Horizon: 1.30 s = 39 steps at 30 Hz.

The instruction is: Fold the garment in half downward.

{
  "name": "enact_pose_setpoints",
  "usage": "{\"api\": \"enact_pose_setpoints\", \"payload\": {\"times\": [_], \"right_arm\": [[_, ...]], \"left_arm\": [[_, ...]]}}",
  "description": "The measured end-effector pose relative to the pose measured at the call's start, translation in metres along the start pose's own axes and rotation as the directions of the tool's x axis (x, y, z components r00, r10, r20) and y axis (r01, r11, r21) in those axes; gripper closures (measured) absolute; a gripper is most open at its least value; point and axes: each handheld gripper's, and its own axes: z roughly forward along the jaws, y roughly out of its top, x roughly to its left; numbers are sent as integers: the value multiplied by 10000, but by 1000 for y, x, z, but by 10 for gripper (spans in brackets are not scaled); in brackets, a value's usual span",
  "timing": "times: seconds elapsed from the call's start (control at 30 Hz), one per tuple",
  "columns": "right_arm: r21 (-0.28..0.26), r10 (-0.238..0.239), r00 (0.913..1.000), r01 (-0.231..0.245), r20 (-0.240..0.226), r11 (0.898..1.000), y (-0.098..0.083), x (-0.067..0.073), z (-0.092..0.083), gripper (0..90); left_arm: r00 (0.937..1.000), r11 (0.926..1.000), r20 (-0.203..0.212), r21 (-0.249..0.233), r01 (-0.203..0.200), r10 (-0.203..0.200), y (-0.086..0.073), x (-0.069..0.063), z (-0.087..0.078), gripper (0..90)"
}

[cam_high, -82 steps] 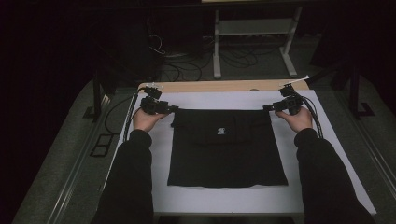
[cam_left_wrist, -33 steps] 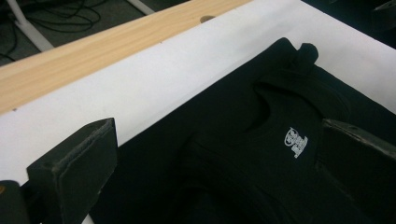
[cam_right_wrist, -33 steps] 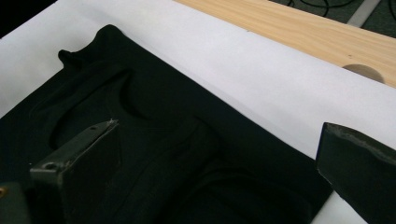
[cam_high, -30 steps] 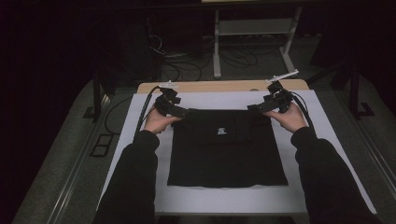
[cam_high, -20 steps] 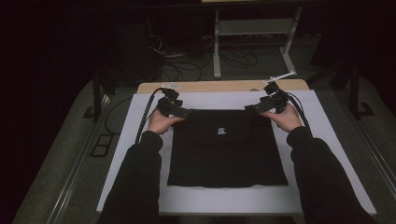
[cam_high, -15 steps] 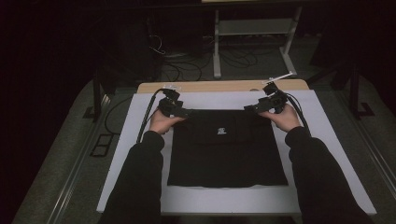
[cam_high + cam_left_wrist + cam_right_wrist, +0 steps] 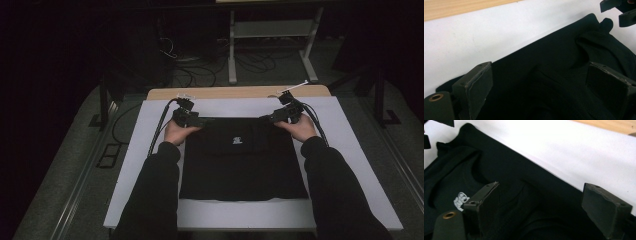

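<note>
Both grippers have been brought inward since 2.7 s ago, onto the far corners of the black garment (image 7: 243, 160). It is laid flat mid-table on the white sheet (image 7: 135, 165), far edge running left-right between them, each corner equally near its hand. Left gripper (image 7: 537, 92) jaws are spread wide, straddling cloth, nothing clamped. Right gripper (image 7: 549, 210) likewise spread over the fabric.

no readable text, numbers or brand names. one small white printed emblem (image 7: 238, 140) on the black garment (image 7: 243, 165), toward its 12 o'clock edge in the high view; in the right gripper view the same mark (image 7: 460, 200) sits at 9 o'clock, too small and blurred to read.
</note>
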Motion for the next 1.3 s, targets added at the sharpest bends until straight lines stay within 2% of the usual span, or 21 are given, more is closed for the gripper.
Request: {"api": "enact_pose_setpoints", "payload": {"times": [0.3,0.53,0.63,0.7,0.8,0.97,1.07,1.17,1.27,1.3], "right_arm": [[206,63,10000,-64,42,9998,-1,1,11,216],[293,244,9997,-241,-100,9993,-2,1,20,289],[399,208,9996,-200,-202,9990,-3,2,25,330],[465,258,9995,-249,-198,9986,-3,3,28,355],[562,347,9989,-329,-304,9979,-5,3,33,383],[599,422,9973,-385,-605,9975,-6,4,38,491],[615,343,9976,-306,-605,9976,-6,6,41,585],[609,380,9970,-339,-676,9976,-6,8,42,666],[714,306,9973,-258,-663,9971,-7,9,42,791],[705,244,9970,-192,-734,9973,-7,10,42,807]], "left_arm": [[9996,9998,183,46,205,-205,-3,3,7,137],[9982,9989,413,174,426,-432,-7,6,13,194],[9989,9990,291,247,361,-368,-8,6,17,245],[9996,9993,87,248,272,-274,-9,4,19,309],[9994,9993,220,280,260,-266,-10,5,22,370],[9988,9990,345,319,323,-334,-12,5,24,499],[9980,9990,560,364,257,-277,-12,4,26,595],[9989,9988,472,477,58,-81,-13,2,29,686],[9991,9985,396,519,-143,122,-13,-1,29,819],[9993,9984,343,534,-173,155,-13,-2,29,832]]}}
